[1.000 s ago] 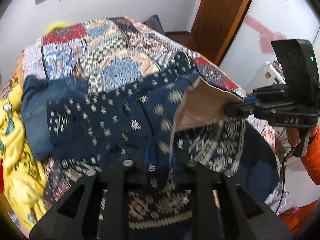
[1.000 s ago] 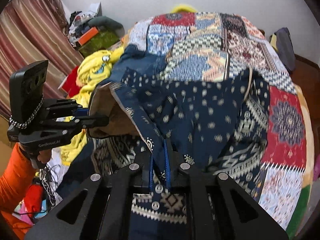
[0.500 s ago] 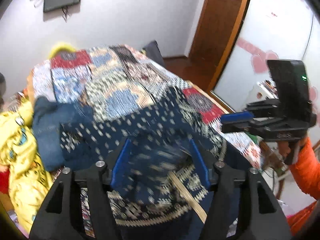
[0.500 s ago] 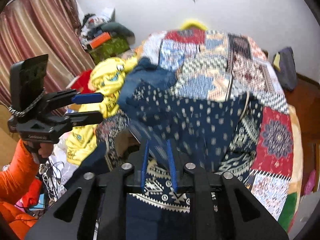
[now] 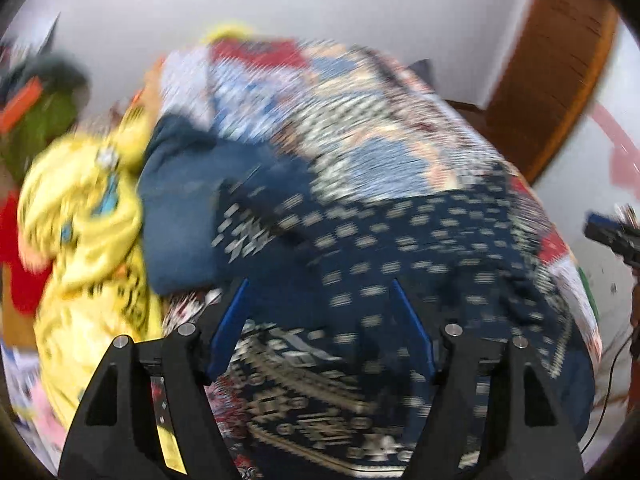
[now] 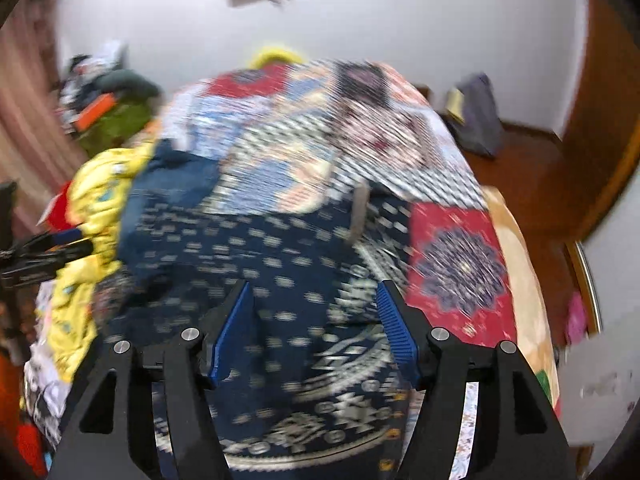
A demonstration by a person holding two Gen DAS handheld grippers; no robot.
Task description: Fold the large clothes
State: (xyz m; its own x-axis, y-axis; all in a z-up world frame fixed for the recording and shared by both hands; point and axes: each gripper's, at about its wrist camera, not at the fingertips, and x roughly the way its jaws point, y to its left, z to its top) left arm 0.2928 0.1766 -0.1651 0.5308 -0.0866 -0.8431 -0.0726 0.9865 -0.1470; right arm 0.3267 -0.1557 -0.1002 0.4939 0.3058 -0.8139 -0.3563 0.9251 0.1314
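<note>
- A second ago both grippers pinched raised edges of the navy patterned garment (image 5: 400,248); in the current views neither holds cloth, and the tan inner lining that showed at the lifted fold is no longer seen.
- The left gripper (image 5: 322,312), bottom centre of the left wrist view, has its blue pads spread and the jaws are opening; nothing is between them, only the garment lying beyond.
- The right gripper (image 6: 316,316), bottom centre of the right wrist view, was pressed nearly together half a second ago; now its jaws stand apart and are opening, with no fabric clamped.
- Both current views are smeared by motion blur, unlike the sharp frames a second ago.
- The other gripper has slid towards each picture's edge: only its tip shows at the right edge of the left wrist view and at the left edge of the right wrist view.
- The garment now lies flat across the near part of the patchwork bedspread (image 6: 280,128), filling the lower centre of both views.
- It is dark blue with rows of small pale motifs, and broad cream-patterned bands near its closest hem.
- A plain blue denim piece (image 5: 180,208) touches its upper left side, with a yellow printed cloth (image 5: 84,216) further left.
</note>
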